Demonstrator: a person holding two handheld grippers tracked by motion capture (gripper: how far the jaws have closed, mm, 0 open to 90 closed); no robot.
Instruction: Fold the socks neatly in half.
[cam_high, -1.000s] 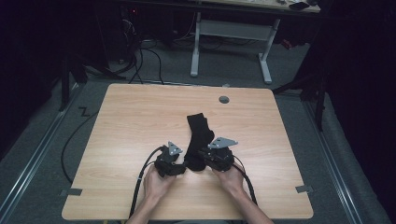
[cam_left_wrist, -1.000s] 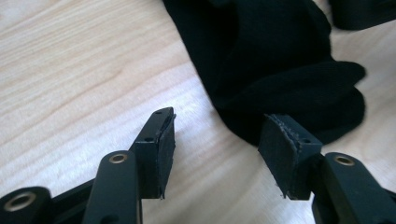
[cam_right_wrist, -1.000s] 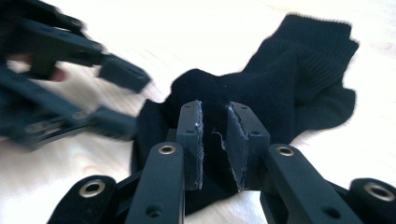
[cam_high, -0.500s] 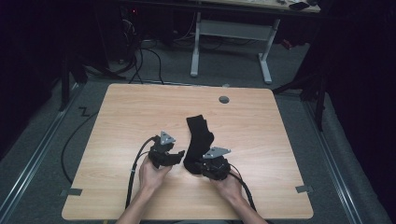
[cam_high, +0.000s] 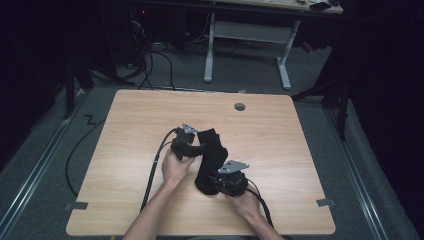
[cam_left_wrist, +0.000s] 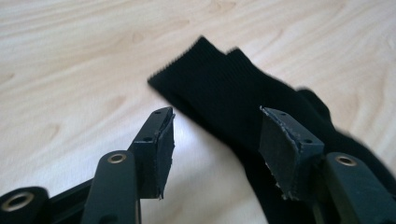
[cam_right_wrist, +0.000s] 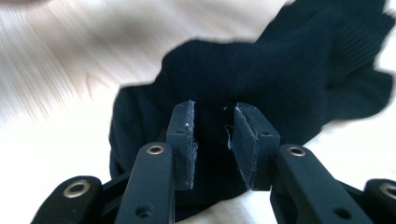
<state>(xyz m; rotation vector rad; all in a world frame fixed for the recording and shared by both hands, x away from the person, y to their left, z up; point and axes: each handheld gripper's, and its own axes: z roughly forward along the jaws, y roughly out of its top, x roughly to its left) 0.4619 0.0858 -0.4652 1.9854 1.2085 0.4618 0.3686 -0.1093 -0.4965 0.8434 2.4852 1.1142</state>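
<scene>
A black sock (cam_high: 210, 157) lies bent at the centre of the wooden table (cam_high: 300, 150). The right gripper (cam_right_wrist: 214, 140), low in the high view, has just been opening, its jaws released over the toe end. The left gripper (cam_left_wrist: 212, 144) hangs open beside the cuff. Judging by this, the step is regrasping to fold; next, close on the cuff edge.

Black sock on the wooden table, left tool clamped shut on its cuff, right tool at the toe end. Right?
Not quite: the left tool is open. In the left gripper view its pads stand apart just short of the ribbed cuff of the black sock, gripping nothing. The sock does lie on the wooden table, with the right tool at its other end.
</scene>
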